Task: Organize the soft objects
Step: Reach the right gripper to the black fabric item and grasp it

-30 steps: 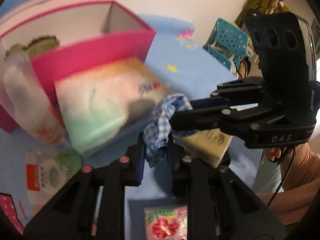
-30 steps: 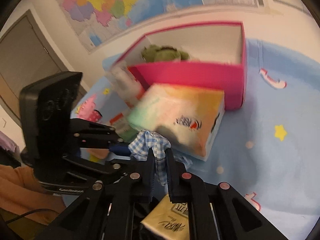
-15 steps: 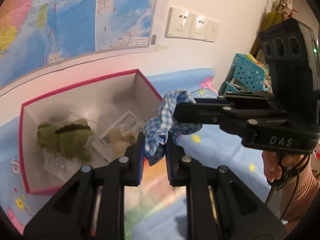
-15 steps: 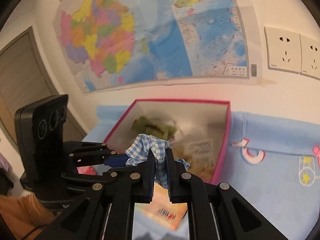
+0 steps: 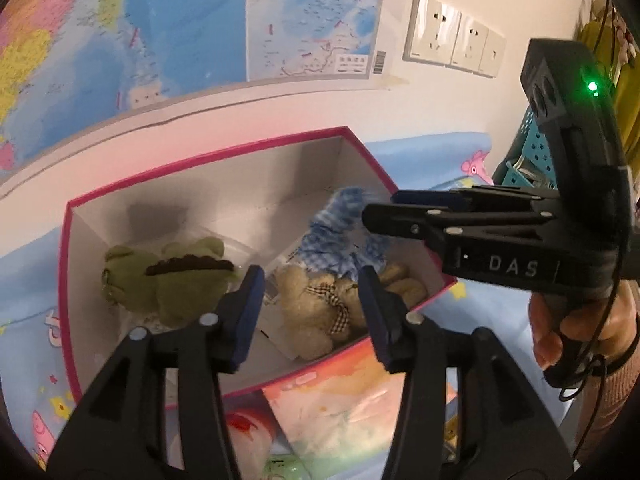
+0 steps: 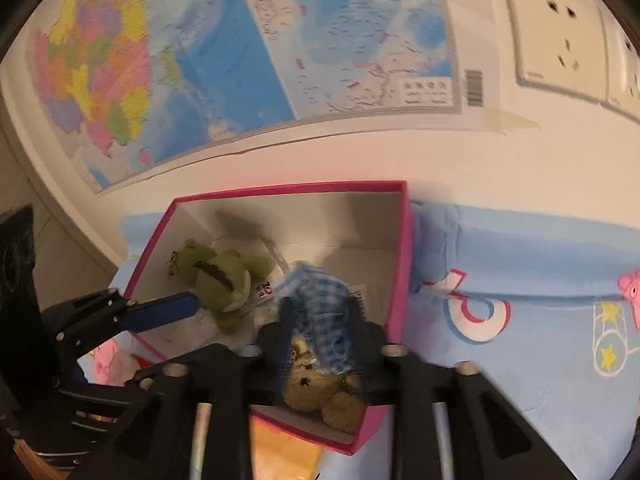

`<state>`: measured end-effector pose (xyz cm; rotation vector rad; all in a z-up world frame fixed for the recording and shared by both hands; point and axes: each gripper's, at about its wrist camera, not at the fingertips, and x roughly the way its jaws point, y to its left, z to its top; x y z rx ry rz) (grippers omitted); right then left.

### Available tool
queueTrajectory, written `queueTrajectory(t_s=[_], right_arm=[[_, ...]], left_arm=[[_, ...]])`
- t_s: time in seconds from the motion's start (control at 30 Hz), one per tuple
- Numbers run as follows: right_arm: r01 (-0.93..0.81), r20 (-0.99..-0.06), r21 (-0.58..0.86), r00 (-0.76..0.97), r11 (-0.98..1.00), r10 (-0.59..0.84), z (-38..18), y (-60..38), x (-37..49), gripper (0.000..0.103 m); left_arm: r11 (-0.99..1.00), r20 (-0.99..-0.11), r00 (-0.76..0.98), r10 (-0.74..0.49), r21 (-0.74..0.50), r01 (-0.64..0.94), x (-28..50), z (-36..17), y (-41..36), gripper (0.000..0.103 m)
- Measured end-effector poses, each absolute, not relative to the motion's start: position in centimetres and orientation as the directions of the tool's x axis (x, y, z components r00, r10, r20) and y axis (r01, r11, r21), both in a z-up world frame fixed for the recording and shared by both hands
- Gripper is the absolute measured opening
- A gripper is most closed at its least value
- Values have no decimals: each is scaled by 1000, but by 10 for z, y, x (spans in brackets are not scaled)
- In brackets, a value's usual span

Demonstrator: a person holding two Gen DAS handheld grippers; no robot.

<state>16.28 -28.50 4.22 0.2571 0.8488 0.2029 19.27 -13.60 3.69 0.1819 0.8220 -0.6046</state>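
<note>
A pink box (image 5: 224, 156) (image 6: 402, 264) stands against the wall. Inside lie a green plush frog (image 5: 168, 276) (image 6: 224, 276) and a tan teddy bear (image 5: 320, 312) (image 6: 320, 392). A blue checked cloth (image 5: 340, 236) (image 6: 324, 312) is blurred in the air just above the bear, free of both grippers. My left gripper (image 5: 312, 304) is open above the box's front. My right gripper (image 6: 320, 332) is open over the box; in the left wrist view it (image 5: 384, 212) reaches in from the right.
A tissue pack (image 5: 360, 412) and other small packets lie in front of the box on the blue cartoon-print cloth (image 6: 520, 320). A map and wall sockets (image 5: 444, 36) are behind. A teal basket (image 5: 528, 152) stands at right.
Both grippers carried the checked cloth up over the box, then opened. The cloth has left the fingers and drops onto the teddy bear.
</note>
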Motion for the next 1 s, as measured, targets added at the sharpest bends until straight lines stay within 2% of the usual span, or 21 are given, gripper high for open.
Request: queueTrajectory(t_s=[0.23,0.47,0.67,0.87,1.0], right_arm=[[-116,-677,298,674,948,295,60,-287,133,42],[-275,-604,383,647,882,464,72,-284,55,47],[-315,-619,427,582,848,528,50,-281,-19,53],[-247,-701,417,525,875,483,11,-279,-75,56],[-197,-729,459,473,866,494,-19,-272,-92,58]], left_arm=[[793,-701,531,-476,-82,603,165,46,-123,50],[720,-673,475,-567,-125,683,115,45,-103,50],[651,-700,384,-602,-151,744,68,18,-93,50],[641,-731,333,-596,-184,745,44,-11,-90,50],[649,-744,322,-586,-192,736,37,-21,-89,50]])
